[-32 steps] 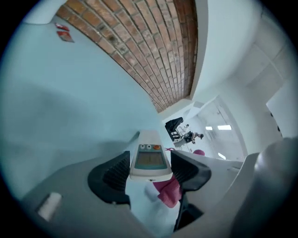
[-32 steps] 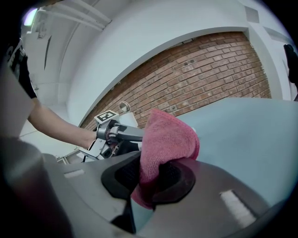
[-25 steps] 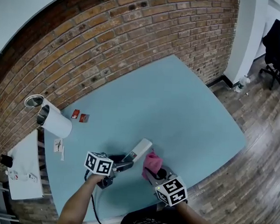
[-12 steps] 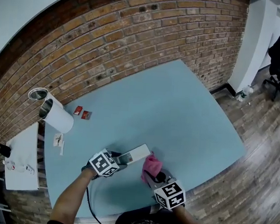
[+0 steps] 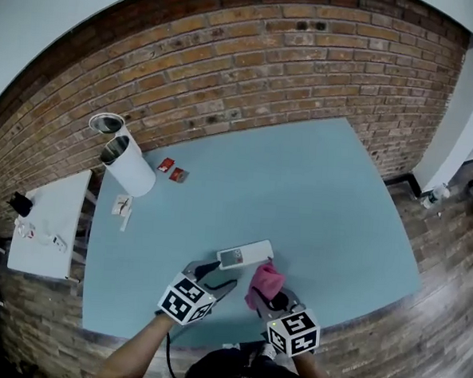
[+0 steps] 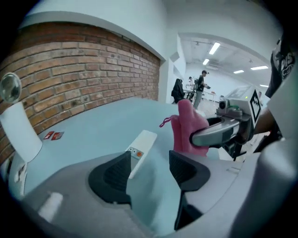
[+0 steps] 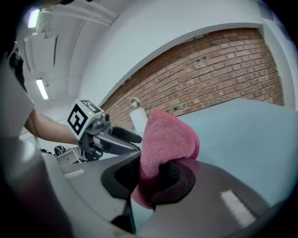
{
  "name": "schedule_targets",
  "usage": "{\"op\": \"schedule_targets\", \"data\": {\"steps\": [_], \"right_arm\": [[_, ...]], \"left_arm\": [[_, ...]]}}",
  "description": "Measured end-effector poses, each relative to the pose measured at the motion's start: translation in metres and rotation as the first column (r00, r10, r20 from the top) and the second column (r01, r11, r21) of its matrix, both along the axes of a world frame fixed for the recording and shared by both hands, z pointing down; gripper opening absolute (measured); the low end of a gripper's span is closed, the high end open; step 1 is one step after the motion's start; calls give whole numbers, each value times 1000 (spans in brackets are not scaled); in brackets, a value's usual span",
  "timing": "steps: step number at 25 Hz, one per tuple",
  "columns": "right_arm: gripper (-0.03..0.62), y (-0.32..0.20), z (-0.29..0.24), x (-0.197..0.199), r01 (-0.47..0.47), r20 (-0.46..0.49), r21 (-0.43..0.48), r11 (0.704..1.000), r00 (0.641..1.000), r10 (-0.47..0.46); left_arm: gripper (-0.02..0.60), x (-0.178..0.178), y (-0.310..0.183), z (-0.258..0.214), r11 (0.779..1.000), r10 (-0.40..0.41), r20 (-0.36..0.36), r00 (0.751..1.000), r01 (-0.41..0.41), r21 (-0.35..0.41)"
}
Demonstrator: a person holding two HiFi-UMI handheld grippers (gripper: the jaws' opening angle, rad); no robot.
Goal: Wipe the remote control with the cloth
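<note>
The white remote control point(image 5: 245, 255) lies flat on the light blue table point(image 5: 300, 196), its button end toward me. In the left gripper view the remote point(image 6: 140, 148) rests on the table ahead of my left gripper point(image 6: 149, 163). My left gripper point(image 5: 213, 277) hovers just short of it, open; its jaws have just been closing a little, and nothing is between them. My right gripper point(image 7: 151, 174) is shut on a folded pink cloth point(image 7: 168, 135). In the head view the cloth point(image 5: 263, 278) sticks up from the right gripper point(image 5: 268, 295), just right of the remote's near end.
A white cylinder point(image 5: 130, 168) lies at the table's far left, with two small red packets point(image 5: 172, 171) and paper scraps point(image 5: 122, 207) near it. A white side table point(image 5: 46, 224) stands left of the table, a brick wall point(image 5: 252, 57) behind. The table's front edge point(image 5: 349, 307) is close to me.
The remote was tilted up at my left gripper's tips; now it lies flat on the table and the left gripper has drawn back from it. The right gripper with the cloth has hardly moved.
</note>
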State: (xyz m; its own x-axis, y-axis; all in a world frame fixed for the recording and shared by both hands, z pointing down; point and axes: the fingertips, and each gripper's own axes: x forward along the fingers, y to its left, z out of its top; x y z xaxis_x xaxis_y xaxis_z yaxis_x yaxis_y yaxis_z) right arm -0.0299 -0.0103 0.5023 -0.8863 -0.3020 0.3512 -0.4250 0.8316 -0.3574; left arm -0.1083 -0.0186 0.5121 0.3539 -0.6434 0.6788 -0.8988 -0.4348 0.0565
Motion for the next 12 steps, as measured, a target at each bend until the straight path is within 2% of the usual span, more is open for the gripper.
{"op": "schedule_targets", "data": {"steps": [4,5,6,7,12], "right_arm": [[66,10,-15,-14,26,3,31,999,1000,-26],[66,13,-19,-18,30,1,37,999,1000,-30],[66,16,-22,-21,33,-1,43,999,999,-33],[66,19,-25,-25,34,-2,48,998,999,-34],[66,45,-35,-38,25,-19,71,997,1000,-24]], "left_arm": [[244,7,22,-26,984,-136,-79,987,144,108],[149,5,27,-31,973,-182,-86,980,192,131],[25,2,31,-35,960,-224,-90,971,235,152],[0,1,36,-38,950,-251,-98,963,265,168],[0,0,63,-43,919,-316,-164,934,344,193]]}}
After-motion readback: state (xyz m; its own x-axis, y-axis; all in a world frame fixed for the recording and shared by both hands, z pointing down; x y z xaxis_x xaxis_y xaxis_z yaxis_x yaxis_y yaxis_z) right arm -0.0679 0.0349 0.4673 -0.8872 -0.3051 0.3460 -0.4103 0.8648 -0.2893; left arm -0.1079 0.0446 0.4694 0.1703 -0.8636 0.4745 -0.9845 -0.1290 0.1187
